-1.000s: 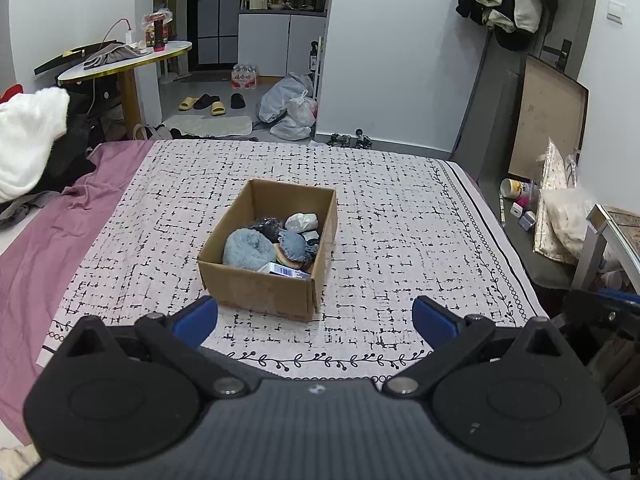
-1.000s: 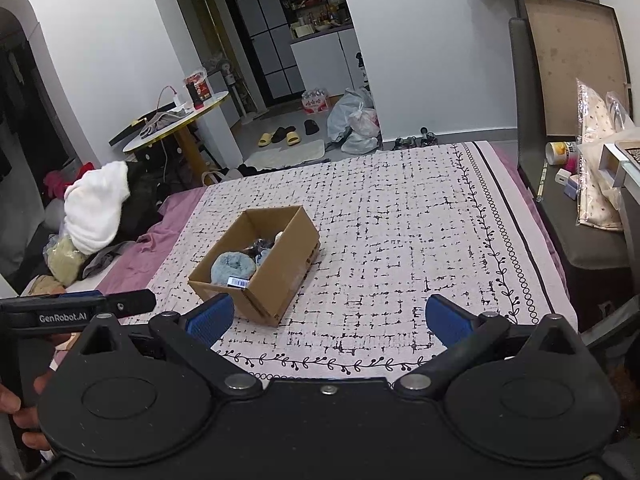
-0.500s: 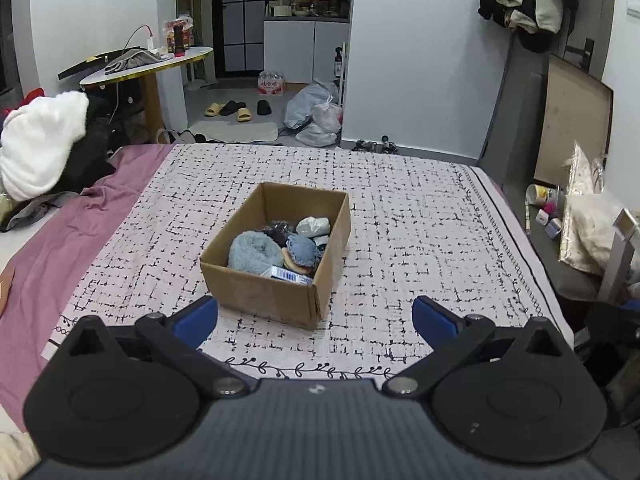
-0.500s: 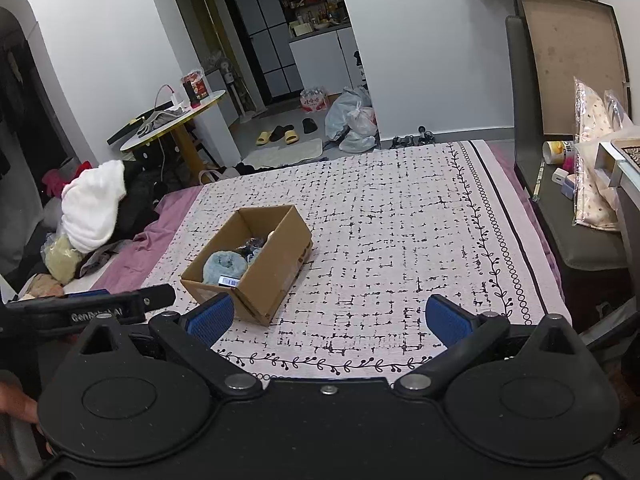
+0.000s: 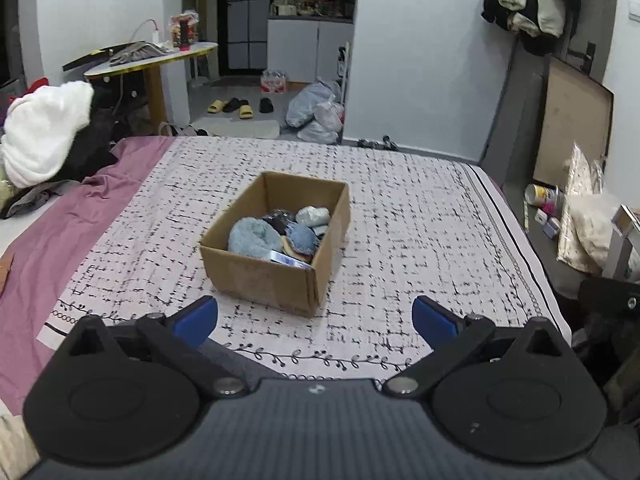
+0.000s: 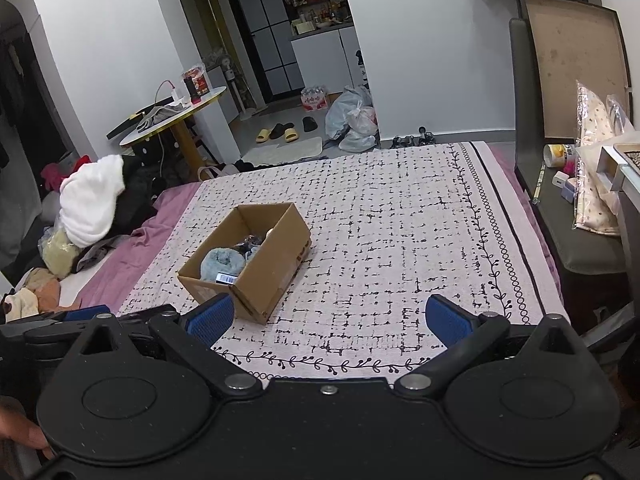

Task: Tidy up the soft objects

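On the bed (image 5: 420, 208), on a white spread (image 6: 400, 216) with a black broken-grid print, sits an open cardboard box (image 5: 264, 280). It lies ahead of the left gripper (image 5: 315, 316) and ahead and to the left of the right gripper (image 6: 329, 318). Both grippers hang over the near edge of the spread with jaws wide apart and nothing between them.

The box holds a heap of soft things, only partly readable: a fluffy pale blue ball (image 5: 254, 237) at the near left, a denim-blue piece (image 5: 302, 237) beside it, a pale grey bundle (image 5: 313, 215) toward the far right, and something dark (image 5: 278, 216) behind, too tangled to name. A small item with a barcode label (image 6: 225, 278) lies against the near wall. From the right wrist view the box's side wall hides most of the contents.

In that view the left gripper's body is cut off at the lower left, one blue finger (image 6: 86, 313) showing, and part of a hand (image 6: 20, 436) sits at the frame's edge.

A mauve sheet (image 5: 60, 232) shows left of the spread, with a pile of clothes topped by a white fleece (image 5: 44, 132). Beyond the bed stand a round table (image 5: 156, 54) with clutter, slippers (image 5: 234, 106) and plastic bags (image 5: 316, 114) on the floor, and a doorway to a dim kitchen. A brown board (image 5: 572, 132) leans on the right wall, with coats (image 5: 528, 4) hanging above.
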The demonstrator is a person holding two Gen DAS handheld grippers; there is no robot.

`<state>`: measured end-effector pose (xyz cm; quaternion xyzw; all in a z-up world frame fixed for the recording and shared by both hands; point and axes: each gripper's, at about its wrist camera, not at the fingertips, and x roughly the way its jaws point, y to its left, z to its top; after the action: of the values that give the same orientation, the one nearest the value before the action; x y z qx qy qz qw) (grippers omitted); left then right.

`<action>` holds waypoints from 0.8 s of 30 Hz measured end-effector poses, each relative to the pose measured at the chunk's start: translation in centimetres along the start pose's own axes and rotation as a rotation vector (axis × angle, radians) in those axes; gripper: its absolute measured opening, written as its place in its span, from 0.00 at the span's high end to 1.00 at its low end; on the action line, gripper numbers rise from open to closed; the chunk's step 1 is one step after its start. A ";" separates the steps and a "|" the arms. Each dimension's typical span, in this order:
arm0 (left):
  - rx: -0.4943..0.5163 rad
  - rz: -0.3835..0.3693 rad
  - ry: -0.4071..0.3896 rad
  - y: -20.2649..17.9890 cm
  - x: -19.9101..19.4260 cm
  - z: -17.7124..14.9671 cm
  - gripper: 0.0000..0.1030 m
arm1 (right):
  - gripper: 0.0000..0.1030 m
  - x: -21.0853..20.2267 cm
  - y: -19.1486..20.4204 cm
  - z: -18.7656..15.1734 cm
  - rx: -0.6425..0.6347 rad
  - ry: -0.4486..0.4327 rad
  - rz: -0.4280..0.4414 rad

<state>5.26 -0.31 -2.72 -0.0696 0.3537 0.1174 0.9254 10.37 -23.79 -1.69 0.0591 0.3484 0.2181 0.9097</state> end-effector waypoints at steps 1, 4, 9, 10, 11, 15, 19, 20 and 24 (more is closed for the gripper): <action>-0.005 0.003 0.000 0.2 0.0 0.0 0.00 | 0.00 0.0 0.1 0.0 0.001 0.001 0.007; -0.001 0.005 0.003 0.6 -0.1 -0.1 0.00 | 0.00 0.0 0.6 0.0 -0.015 -0.001 0.010; 0.009 0.002 -0.004 0.9 -0.5 -0.7 0.00 | 0.00 0.2 1.0 0.0 -0.021 0.003 0.012; 0.011 0.002 -0.003 1.0 -0.6 -0.8 0.00 | 0.00 0.3 1.2 0.0 -0.024 0.005 0.010; 0.012 0.002 -0.002 1.0 -0.7 -1.0 0.00 | 0.00 0.3 1.2 0.0 -0.026 0.007 0.009; 0.017 0.001 0.005 1.0 -0.9 -1.2 0.00 | 0.00 0.4 1.3 -0.2 -0.029 0.011 0.010; 0.036 -0.003 -0.008 1.1 -1.3 -1.1 0.00 | 0.00 0.5 1.4 -0.3 -0.025 0.018 0.013; 0.045 -0.002 -0.012 1.2 -1.4 -1.1 0.00 | 0.00 0.4 1.4 -0.3 -0.028 0.017 0.013; 0.038 0.005 -0.006 1.7 -1.5 -1.0 0.00 | 0.00 0.3 1.6 -0.3 -0.029 0.013 0.016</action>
<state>3.10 0.83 -2.55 -0.0508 0.3531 0.1134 0.9273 9.78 -22.28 -1.72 0.0472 0.3509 0.2308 0.9063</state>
